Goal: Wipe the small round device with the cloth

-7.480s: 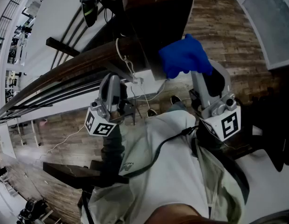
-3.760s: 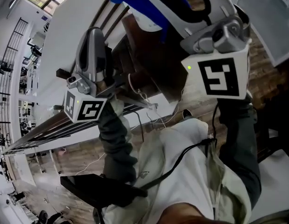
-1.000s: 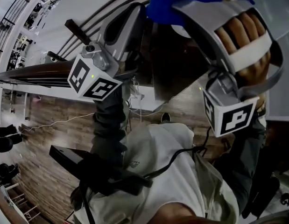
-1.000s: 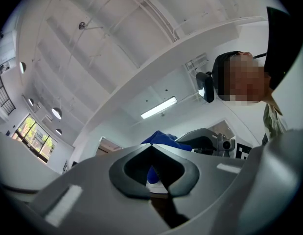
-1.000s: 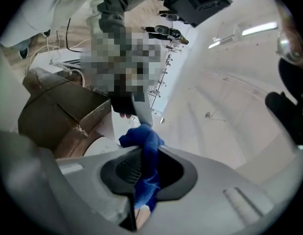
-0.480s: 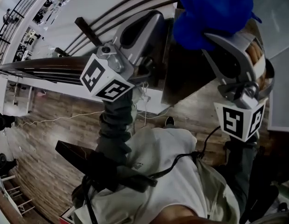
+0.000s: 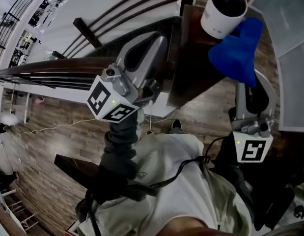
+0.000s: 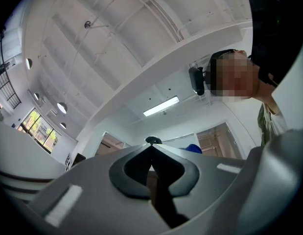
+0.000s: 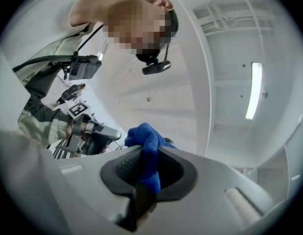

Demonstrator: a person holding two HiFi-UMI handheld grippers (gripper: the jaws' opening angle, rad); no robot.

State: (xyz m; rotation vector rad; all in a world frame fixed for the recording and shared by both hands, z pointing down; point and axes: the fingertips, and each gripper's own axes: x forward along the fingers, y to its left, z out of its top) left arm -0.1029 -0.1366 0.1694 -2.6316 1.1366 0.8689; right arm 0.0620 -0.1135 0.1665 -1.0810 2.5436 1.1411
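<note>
The small round device, a white cylinder with a dark top, stands on a dark wooden table at the top of the head view. Just below and right of it hangs the blue cloth, with my right gripper shut on it; the cloth hides the fingertips. In the right gripper view the cloth bulges out between the closed jaws of the right gripper. My left gripper is held left of the table, shut and empty. In its own view the left gripper points up at the ceiling.
Dark rails run diagonally behind the left gripper. A thin white cable trails over the wooden floor. A pale panel stands at the right edge. The person's torso fills the lower middle.
The right gripper and the cloth dropped down and away from the device, which now shows uncovered. The left gripper has hardly moved.
</note>
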